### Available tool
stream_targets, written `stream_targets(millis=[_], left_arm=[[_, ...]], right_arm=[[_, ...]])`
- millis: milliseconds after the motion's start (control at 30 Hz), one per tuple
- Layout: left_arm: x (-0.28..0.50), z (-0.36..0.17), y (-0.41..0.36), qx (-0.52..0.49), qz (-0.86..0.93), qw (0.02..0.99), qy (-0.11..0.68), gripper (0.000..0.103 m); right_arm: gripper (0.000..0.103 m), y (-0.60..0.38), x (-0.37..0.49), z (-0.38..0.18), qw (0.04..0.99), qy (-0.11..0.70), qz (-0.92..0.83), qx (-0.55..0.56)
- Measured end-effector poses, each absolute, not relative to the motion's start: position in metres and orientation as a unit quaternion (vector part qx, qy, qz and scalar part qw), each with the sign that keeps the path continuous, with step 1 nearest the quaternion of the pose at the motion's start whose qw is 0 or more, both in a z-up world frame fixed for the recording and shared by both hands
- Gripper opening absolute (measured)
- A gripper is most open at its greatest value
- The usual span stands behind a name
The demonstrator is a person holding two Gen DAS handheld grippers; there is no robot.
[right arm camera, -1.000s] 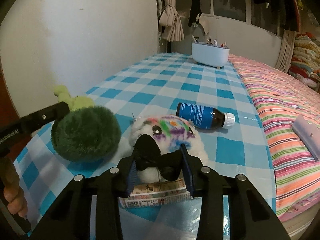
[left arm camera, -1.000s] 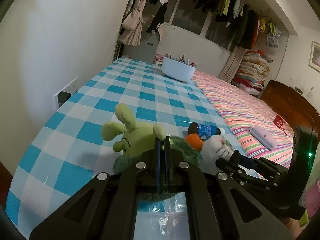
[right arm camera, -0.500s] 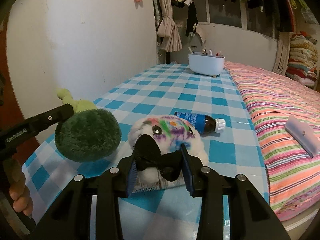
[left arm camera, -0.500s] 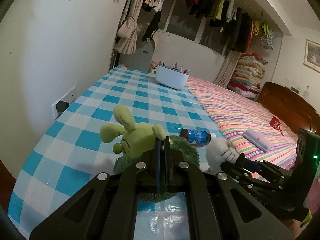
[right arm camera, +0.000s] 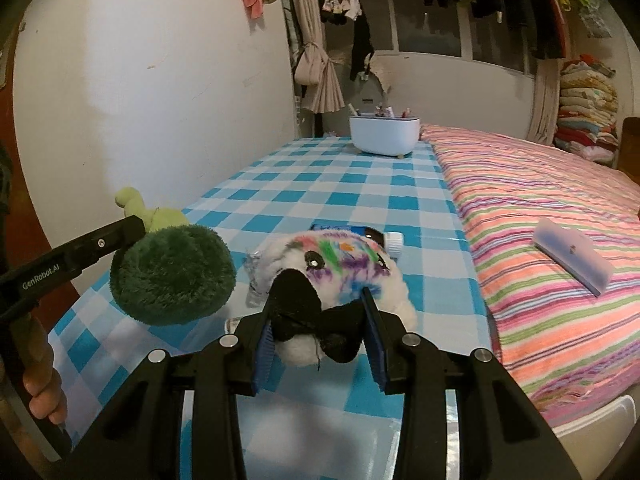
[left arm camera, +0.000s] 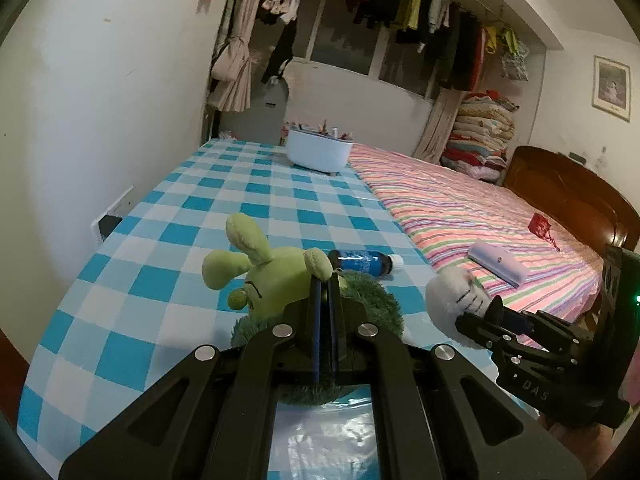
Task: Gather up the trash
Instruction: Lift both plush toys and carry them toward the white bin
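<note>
Left claw (left arm camera: 325, 312) pinching green plush (left arm camera: 276, 280); right claw (right arm camera: 320, 332) gripping white plush (right arm camera: 340, 272). Bottle (left arm camera: 362, 263) lying on surface (left arm camera: 240, 192), far side. Soft fur could slip free.

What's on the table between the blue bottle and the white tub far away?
Nothing: between the blue bottle and white tub, only bare checkered tablecloth shows in the left wrist view.
</note>
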State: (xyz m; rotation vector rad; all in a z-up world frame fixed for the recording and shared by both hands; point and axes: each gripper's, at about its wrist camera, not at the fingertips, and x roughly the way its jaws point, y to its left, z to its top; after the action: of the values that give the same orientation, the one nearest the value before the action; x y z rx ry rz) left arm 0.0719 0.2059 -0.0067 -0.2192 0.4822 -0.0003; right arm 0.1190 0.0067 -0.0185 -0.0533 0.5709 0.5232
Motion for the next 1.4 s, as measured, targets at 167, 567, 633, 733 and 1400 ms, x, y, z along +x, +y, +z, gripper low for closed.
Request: stream_targets(millis=[167,567,633,733,1400], left_arm=[[0.073,-0.004,0.191,-0.097,-0.015,0.966,0.241,0.003],[0.075,-0.002,0.139,-0.069,-0.057,0.965,0.247,0.003],[0.076,-0.004,0.129,-0.062,-0.065,0.964,0.25,0.003],[0.078,-0.008,0.115,-0.053,-0.076,0.963,0.255,0.003],[0.075,-0.015,0.036,-0.008,-0.143,0.953,0.267,0.003]], right_arm=[[0.038,-0.012,0.116,-0.017,0.93,0.277,0.242,-0.021],[0.038,-0.06,0.107,-0.011,0.94,0.271,0.206,-0.01],[0.038,-0.068,0.105,-0.01,0.942,0.27,0.2,-0.007],[0.038,-0.084,0.1,-0.008,0.945,0.266,0.188,-0.003],[0.038,-0.161,0.075,-0.006,0.958,0.259,0.124,0.018]])
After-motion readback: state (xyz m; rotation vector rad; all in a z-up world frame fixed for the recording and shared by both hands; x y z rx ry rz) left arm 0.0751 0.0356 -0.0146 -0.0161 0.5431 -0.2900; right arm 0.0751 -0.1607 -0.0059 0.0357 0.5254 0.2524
